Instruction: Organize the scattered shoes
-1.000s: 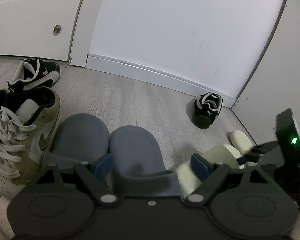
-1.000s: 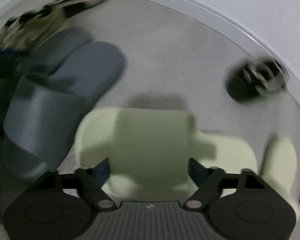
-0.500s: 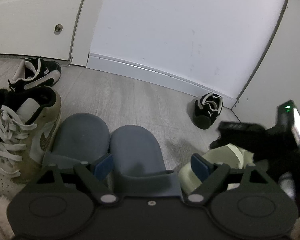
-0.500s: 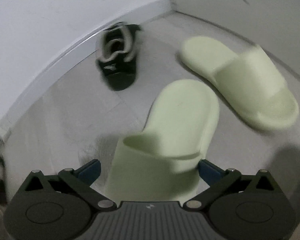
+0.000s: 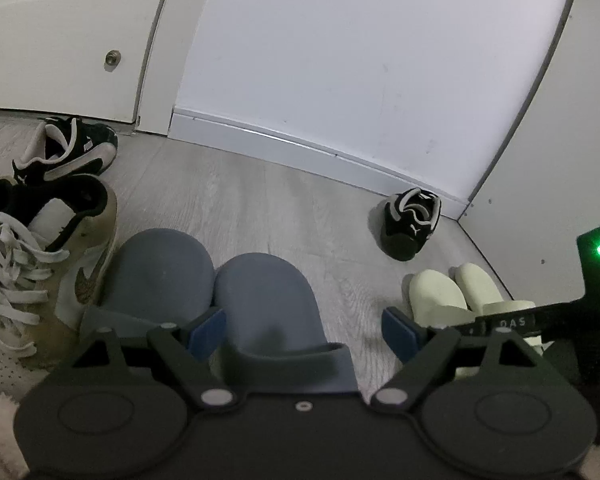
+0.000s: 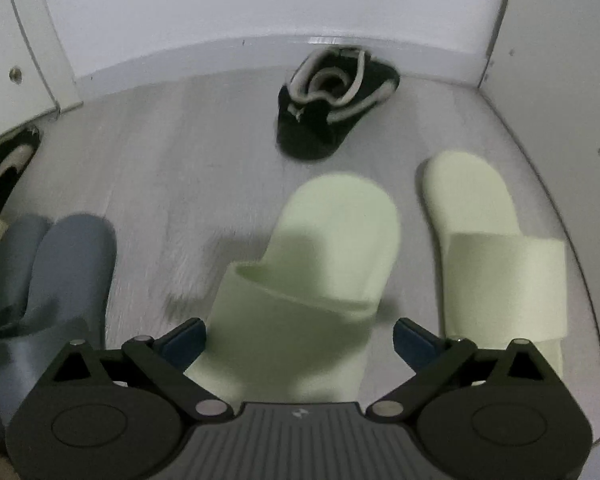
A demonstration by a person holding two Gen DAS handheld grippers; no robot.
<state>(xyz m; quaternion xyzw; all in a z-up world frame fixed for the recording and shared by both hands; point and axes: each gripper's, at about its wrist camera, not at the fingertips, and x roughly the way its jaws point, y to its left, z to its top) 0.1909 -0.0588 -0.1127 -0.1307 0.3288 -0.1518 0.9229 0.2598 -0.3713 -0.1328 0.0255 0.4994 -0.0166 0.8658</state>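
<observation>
My left gripper is open and hovers low over the right one of two blue-grey slides, which lie side by side. My right gripper is open, and its fingers straddle the heel of a pale green slide. That slide lies toe-forward beside its mate, roughly parallel, with a gap between them. I cannot tell whether it rests fully on the floor. A black-and-white sneaker sits by the baseboard ahead. The left wrist view shows both green slides at the right, partly behind the right gripper's body.
A tan high-top sneaker with white laces stands left of the blue slides. A second black-and-white sneaker lies by the door. Walls meet in a corner at the far right. Bare grey floor stretches between the shoe groups.
My right gripper swung from beside the blue slides toward the right corner, and the green slide between its fingers turned and came alongside its mate. The left gripper stayed put.
</observation>
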